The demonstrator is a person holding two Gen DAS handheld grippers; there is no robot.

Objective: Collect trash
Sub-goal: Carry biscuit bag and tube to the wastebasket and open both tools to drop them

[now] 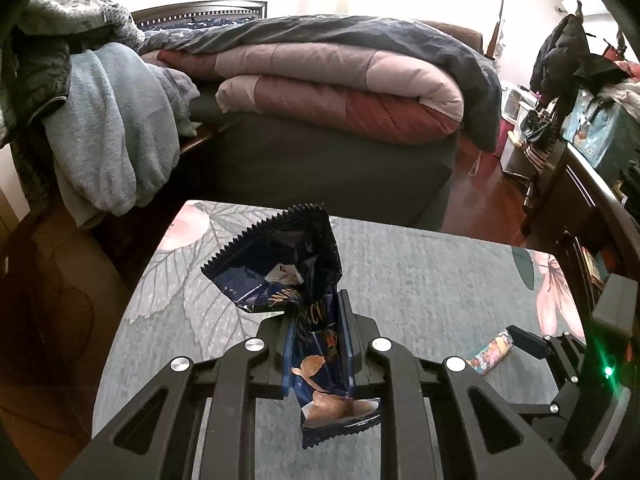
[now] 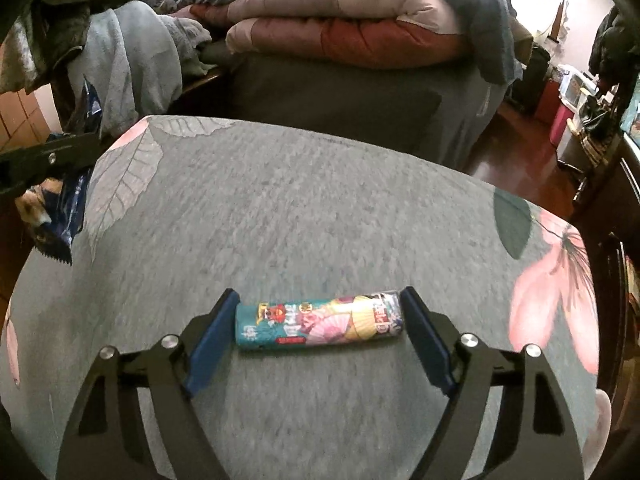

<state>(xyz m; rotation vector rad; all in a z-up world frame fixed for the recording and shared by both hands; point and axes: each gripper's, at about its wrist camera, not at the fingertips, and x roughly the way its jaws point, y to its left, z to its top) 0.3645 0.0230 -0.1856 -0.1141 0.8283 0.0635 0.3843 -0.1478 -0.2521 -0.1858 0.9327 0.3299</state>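
A crumpled dark blue chip bag hangs above the grey flowered tablecloth, and my left gripper is shut on its middle. The right wrist view shows that same bag and left gripper at the table's left edge. A colourful rolled snack packet lies crosswise on the tablecloth. My right gripper is down at the cloth and straddles it lengthwise, one blue pad at each end; no squeeze shows. In the left wrist view, part of this packet shows beside a right finger.
Behind the table is a bed with folded quilts. A pile of clothes and a light blue blanket hangs at the left. Cluttered shelves and bags stand at the right over the red-brown floor.
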